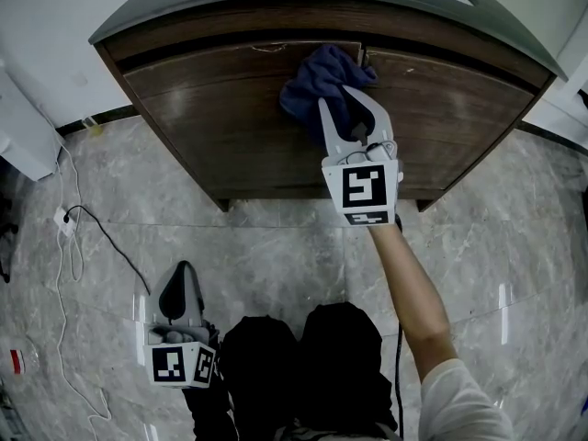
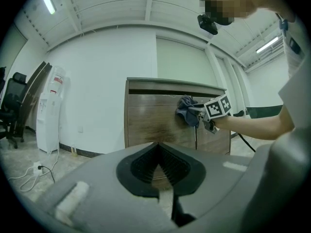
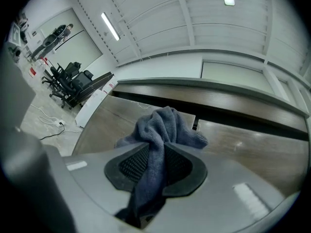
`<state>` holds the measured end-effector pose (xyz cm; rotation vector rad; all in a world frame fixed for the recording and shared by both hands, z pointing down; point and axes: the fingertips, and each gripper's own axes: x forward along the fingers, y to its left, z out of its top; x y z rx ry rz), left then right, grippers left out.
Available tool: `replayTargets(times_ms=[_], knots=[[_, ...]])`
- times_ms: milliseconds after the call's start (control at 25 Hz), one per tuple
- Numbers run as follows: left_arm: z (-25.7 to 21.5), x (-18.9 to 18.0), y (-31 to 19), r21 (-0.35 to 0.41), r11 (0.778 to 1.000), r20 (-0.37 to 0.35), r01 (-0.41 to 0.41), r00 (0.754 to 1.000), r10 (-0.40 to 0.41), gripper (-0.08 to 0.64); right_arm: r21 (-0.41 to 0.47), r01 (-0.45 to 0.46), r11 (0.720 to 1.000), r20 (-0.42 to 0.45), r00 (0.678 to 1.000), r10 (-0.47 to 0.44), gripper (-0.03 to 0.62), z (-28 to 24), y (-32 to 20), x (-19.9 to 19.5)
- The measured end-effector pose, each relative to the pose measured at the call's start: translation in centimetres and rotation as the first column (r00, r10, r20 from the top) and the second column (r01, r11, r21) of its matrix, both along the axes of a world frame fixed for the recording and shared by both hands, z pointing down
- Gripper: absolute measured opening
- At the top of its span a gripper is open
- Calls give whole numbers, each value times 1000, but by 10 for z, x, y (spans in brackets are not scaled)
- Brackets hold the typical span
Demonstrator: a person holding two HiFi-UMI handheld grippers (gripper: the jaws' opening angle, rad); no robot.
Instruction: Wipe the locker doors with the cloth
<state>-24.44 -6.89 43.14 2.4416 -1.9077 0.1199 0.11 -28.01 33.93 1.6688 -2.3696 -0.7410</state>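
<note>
The dark wooden locker has two doors, a left door [image 1: 220, 108] and a right door [image 1: 459, 99], under a grey top. A dark blue cloth [image 1: 317, 76] is bunched against the upper part of the left door, next to the seam between the doors. My right gripper [image 1: 347, 99] is shut on the cloth, which hangs down between its pads [image 3: 131, 161] in the right gripper view. The left gripper view shows the cloth [image 2: 186, 110] pressed on the locker front [image 2: 150, 120]. My left gripper [image 1: 181, 274] hangs low over the floor, far from the locker, its jaws together with nothing in them.
A white unit [image 1: 23, 127] stands at the left, with a socket strip and cables [image 1: 64, 219] trailing over the marble floor. The person's legs [image 1: 303, 366] are below. A white appliance [image 2: 48, 110] and an office chair [image 2: 12, 106] stand left of the locker.
</note>
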Motion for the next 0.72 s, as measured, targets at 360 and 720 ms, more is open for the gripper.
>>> replayTargets(times_ms=[360,720], knots=[[1,-3,4,2,1000,0,2,1000,-2,1,-43,-6,999,27,1000,7,91,26,-1,-1],[2,-12,8,1,1000,-9,1,1000,-1,2,-75,13,997,37,999,-10,91,45,-1,-21]])
